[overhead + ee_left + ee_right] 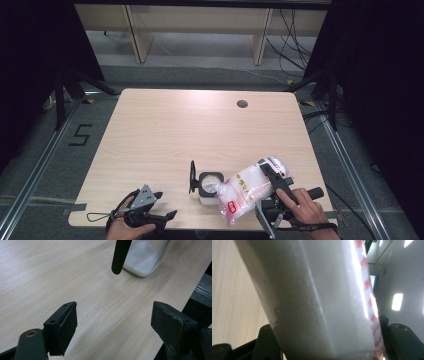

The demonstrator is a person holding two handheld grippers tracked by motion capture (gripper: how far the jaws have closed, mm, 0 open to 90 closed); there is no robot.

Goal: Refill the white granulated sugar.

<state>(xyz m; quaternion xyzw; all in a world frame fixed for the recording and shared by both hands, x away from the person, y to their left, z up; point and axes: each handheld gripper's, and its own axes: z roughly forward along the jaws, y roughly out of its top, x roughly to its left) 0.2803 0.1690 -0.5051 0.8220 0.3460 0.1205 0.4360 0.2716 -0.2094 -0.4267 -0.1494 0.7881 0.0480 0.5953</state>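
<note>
The right gripper point(274, 181) clamps a soft, clear plastic bag of white granules with red print point(245, 192), tilted so its corner dips into a square glass jar with a black hinged lid point(209, 185) near the front edge of the pale wood-grain table point(200, 130). In the right gripper view the bag hides the jaw tips. The left gripper point(113, 322) stands open and empty, apart from the jar, whose top is cut off there.

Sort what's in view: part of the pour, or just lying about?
In the job:
- bag of white granules, tipped spout-down, clamped in the right gripper
- glass jar, its lid swung open

Not in use:
- left gripper, open and holding nothing
- table, with its cable hole
</note>
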